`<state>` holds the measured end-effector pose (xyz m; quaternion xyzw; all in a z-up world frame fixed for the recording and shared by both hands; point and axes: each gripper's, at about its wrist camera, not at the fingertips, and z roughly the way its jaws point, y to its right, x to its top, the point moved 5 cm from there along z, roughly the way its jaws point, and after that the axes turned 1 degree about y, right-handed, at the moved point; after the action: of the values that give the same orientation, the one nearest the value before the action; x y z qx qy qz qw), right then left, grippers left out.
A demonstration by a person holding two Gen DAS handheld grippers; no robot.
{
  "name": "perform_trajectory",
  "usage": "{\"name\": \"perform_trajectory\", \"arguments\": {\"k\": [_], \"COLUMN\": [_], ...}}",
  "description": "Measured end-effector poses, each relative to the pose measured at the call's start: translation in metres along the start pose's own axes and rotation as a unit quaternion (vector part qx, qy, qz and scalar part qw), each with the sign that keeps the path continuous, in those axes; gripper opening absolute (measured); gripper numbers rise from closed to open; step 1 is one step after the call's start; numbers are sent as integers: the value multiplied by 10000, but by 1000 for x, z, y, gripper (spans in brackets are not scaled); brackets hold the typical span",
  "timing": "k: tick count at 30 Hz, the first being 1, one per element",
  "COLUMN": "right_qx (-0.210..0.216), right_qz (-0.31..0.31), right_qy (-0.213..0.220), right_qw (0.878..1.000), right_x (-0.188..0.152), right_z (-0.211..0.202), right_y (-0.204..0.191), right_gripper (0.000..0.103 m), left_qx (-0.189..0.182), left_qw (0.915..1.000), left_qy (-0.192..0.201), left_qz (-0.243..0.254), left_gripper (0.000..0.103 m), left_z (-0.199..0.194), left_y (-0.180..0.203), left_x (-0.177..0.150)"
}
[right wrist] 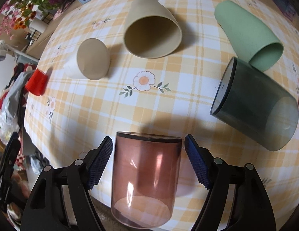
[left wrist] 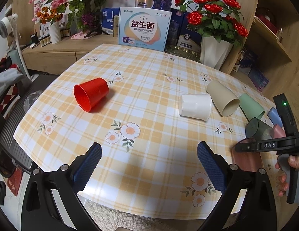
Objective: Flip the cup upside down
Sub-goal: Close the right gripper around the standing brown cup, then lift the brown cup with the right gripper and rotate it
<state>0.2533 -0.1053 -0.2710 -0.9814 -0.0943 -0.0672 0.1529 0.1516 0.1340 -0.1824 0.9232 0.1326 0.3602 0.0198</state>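
Note:
A translucent pink cup [right wrist: 145, 179] lies between the fingers of my right gripper [right wrist: 148, 157], near the table's front edge. The jaws stand open, with small gaps on both sides of the cup. In the left wrist view the pink cup [left wrist: 243, 159] shows under the right gripper's body [left wrist: 269, 145]. My left gripper [left wrist: 149, 165] is open and empty above the checked tablecloth [left wrist: 149, 100]. A red cup [left wrist: 90, 96] lies on its side, far left of it.
More cups lie on their sides: white [left wrist: 195, 106], beige [left wrist: 222, 98], light green [left wrist: 251, 105], dark smoky [right wrist: 255, 105], blue [left wrist: 274, 115]. Boxes [left wrist: 144, 28] and a white vase of red roses [left wrist: 215, 52] stand at the table's back. A black chair [left wrist: 16, 134] is left.

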Motion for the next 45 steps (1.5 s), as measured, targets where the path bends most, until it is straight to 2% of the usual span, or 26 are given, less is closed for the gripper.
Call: {"name": "perform_trajectory", "arguments": {"k": [2,5,14,20,28,36,41,45], "right_qx": [118,194,548,732,860,454,-86,-642], "right_qz": [66,41,5,95,552,951,1018,743], "right_qy": [8,132,1016,1599,1977,2363,2448,2418], "right_qw": [9999,9997,9933,9844,9749,9660,9642,9653], "right_x": [-2,-7,-38,-67,-101,-111,-102,-90], "right_z": [0,-3,-42,-69,-98,-130,-144,-150], "right_y": [2,2,14,35,77,135,170,182], "right_gripper": [66,66,65,65,63,62,62,62], "left_qx": [-21,-103,-212,-258,-300,-387,-400,-372], "left_qw": [10000,9999,9997,9996,9992,9981,9977,9978], "left_qy": [-18,-48,28,25,72,39,37,21], "left_qz": [-10,-82,-97,97,247,487,550,550], "left_gripper": [97,97,97,97,97,97,97,97], "left_z": [0,-1,-8,-11,-14,-11,-10,-8], "left_y": [1,4,19,38,58,77,83,82], "left_x": [-1,-2,-1,-4,-6,-8,-9,-9]}}
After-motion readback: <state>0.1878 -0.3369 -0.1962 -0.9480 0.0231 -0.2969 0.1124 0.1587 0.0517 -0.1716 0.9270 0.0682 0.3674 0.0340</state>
